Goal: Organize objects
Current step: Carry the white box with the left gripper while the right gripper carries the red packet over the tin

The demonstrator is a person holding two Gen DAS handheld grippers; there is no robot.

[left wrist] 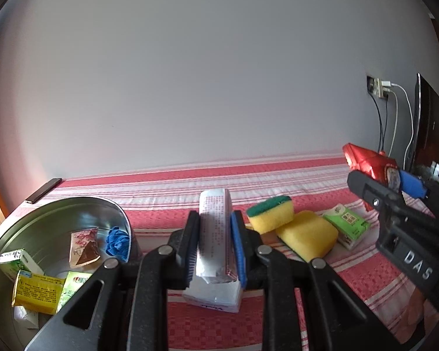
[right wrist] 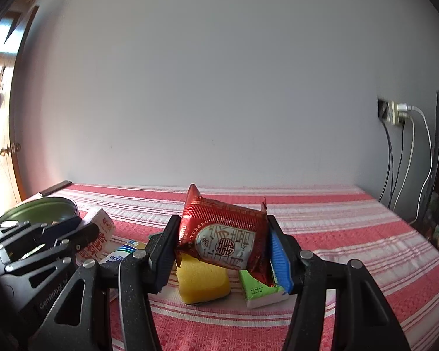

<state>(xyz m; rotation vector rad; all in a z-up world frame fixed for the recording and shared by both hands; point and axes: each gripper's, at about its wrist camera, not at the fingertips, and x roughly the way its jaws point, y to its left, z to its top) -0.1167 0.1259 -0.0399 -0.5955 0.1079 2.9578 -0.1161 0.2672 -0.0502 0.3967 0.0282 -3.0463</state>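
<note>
In the left wrist view, the left gripper has its jaws closed on a white packet printed with small red Chinese text, too small to read. Under it lies a white box on the red and white striped cloth. At the left stands one round metal tin. Inside it I count a yellow packet, two green packets, a packet with letters "PU" and a blue crumpled thing. To the right of the gripper are two yellow sponges, one leaning on the other, and one green tissue pack just beside them. The right gripper shows the letters "DAS" on its body.

In the right wrist view, the right gripper holds a red foil packet between its jaws, above the cloth; the label reads "YURAKU". Below it I see one yellow sponge and the green tissue pack. At the left, the left gripper carries the words "GenRobot.AI", and the tin is behind it.
</note>
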